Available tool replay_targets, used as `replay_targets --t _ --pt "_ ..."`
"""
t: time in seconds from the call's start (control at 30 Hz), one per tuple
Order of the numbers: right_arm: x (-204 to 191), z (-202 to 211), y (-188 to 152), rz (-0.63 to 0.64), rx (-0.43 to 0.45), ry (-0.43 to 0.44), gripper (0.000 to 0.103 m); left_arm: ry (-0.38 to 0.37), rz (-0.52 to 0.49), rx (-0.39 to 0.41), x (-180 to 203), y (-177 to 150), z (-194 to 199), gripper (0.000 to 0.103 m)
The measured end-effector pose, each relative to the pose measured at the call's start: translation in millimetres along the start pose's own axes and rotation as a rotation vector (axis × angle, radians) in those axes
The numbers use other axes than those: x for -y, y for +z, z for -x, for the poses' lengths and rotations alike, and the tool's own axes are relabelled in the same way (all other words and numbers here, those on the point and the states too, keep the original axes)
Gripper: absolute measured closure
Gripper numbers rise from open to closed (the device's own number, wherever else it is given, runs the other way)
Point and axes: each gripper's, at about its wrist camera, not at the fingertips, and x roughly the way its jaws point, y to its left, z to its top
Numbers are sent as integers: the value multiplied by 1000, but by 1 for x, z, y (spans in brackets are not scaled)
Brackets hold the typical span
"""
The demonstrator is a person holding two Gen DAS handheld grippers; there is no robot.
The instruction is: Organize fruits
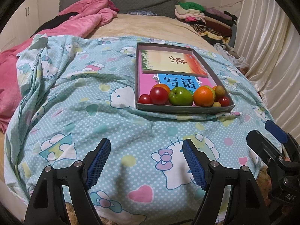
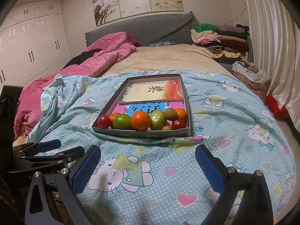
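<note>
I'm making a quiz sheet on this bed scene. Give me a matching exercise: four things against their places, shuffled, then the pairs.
Things:
1. oranges
2. yellow book
3. folded clothes
4. pink quilt

Places:
A. stacked in the far right corner of the bed
B. at the far end of the box
C. bunched along the bed's left side
D. among the fruit at the near end of the box

Pairs: 1-D, 2-B, 3-A, 4-C
</note>
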Motion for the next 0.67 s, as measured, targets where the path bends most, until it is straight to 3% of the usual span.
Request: replay_targets --t 0.67 --pt "13 -7 0 -56 -15 -11 1 24 29 -3 -11 6 -6 23"
